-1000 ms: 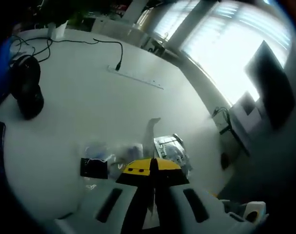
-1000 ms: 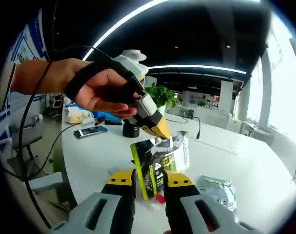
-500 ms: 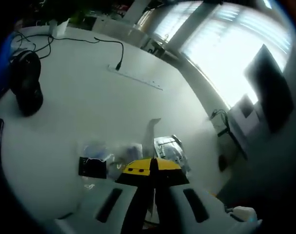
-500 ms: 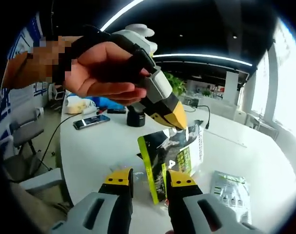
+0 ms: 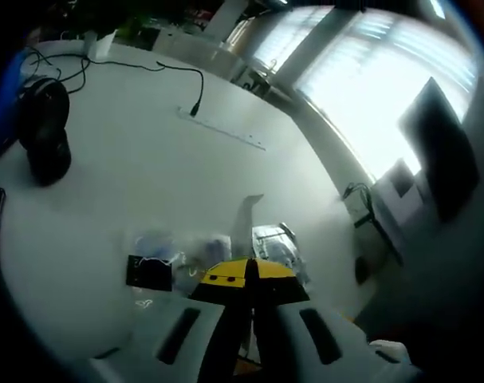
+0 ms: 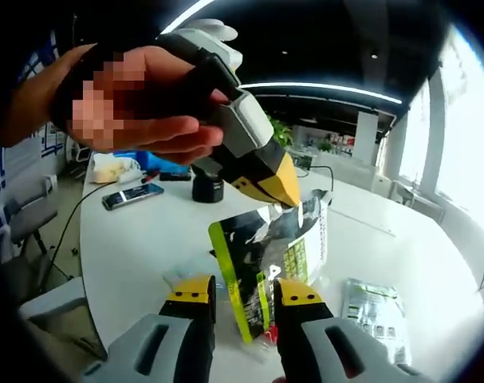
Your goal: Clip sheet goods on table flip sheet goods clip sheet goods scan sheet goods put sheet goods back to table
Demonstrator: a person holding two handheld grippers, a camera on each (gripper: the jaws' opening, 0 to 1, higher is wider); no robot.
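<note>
Green-edged pouch (image 6: 269,259) has swung broadside since a second ago, your left claw (image 6: 293,199) clamped on its top, right claw (image 6: 245,294) apart beneath it, so flip's basically underway.

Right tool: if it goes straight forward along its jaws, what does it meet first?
Probably the green and black pouch, which hangs just ahead between the right tool jaws, held at its top by the left tool. Depth is uncertain.

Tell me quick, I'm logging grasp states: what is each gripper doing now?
Left gripper: shut on the top edge of the green-and-black packet.
Right gripper: open, jaws either side of the packet's lower part.
</note>
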